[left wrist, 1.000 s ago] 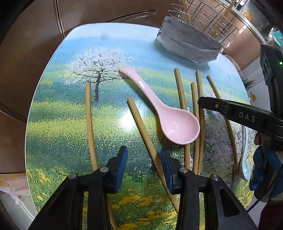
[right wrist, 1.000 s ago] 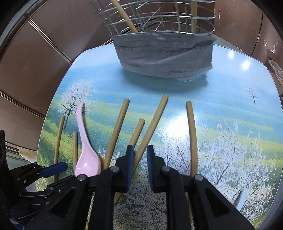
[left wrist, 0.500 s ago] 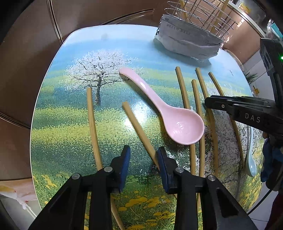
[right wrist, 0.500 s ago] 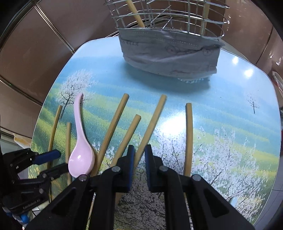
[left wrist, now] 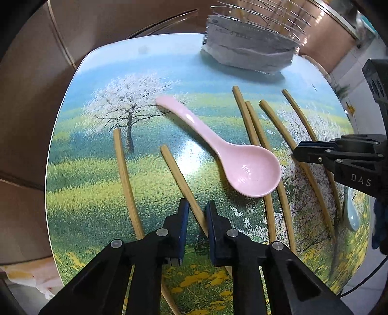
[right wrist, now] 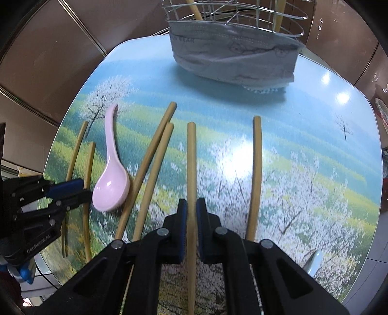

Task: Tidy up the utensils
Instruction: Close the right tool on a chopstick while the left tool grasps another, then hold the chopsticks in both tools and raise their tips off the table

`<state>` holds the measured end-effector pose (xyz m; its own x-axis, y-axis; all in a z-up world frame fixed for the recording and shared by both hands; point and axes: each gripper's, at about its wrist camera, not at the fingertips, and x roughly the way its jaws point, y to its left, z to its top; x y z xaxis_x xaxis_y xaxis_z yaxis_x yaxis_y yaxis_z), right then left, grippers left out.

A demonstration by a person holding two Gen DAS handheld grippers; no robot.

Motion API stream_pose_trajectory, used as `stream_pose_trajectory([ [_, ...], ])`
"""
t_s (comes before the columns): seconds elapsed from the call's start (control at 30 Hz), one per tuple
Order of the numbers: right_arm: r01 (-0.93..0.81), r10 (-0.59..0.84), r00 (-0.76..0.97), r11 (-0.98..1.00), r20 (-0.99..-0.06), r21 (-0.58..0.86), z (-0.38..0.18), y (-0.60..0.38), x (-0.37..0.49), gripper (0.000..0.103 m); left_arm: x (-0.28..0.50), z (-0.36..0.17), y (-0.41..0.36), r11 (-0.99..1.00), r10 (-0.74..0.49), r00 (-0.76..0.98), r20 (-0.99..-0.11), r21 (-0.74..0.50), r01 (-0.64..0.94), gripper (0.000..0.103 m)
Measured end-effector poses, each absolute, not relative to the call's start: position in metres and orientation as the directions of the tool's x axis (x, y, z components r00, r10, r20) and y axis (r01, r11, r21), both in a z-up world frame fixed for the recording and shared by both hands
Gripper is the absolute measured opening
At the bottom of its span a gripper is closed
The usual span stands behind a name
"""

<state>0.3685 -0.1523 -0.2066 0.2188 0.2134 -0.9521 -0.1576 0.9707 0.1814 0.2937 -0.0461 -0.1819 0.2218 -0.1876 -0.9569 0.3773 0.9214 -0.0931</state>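
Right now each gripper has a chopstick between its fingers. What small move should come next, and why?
Probably lift both a little. The right gripper is shut on a chopstick; the left gripper is closing around another chopstick. Lifting clears the pink spoon before going to the wire basket.

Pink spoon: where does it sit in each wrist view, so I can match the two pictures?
Left wrist view: the pink spoon lies right of centre, bowl lower right, handle pointing upper left.
Right wrist view: the pink spoon lies at the left, bowl low, handle pointing up.
Shared landmark: the wire basket at the table's far edge, top of both pictures.
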Motion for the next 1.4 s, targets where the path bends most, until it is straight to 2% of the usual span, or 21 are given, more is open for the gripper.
stream_pose_trajectory([
  [0.2, -0.157, 0.201, 0.224, 0.973, -0.954, 0.168, -0.205, -0.157, 0.359, 0.007, 0.293, -0.185, -0.054, 0.914, -0.203, 0.226, -0.953, -0.102, 0.393, 0.006],
  [0.43, -0.167, 0.186, 0.214, 0.974, -0.959, 0.152, -0.204, -0.158, 0.357, 0.007, 0.294, -0.186, -0.060, 0.912, -0.168, 0.229, -0.959, -0.063, 0.405, 0.006],
  [0.8, -0.229, 0.191, 0.130, 0.960, -0.973, 0.158, -0.209, -0.143, 0.383, 0.007, 0.307, -0.187, -0.068, 0.904, -0.158, 0.169, -0.973, -0.074, 0.421, 0.006],
  [1.4, -0.301, 0.178, 0.154, 0.945, -0.972, 0.126, -0.209, -0.122, 0.376, 0.008, 0.304, -0.186, -0.061, 0.924, -0.154, 0.181, -0.971, -0.077, 0.374, 0.006],
])
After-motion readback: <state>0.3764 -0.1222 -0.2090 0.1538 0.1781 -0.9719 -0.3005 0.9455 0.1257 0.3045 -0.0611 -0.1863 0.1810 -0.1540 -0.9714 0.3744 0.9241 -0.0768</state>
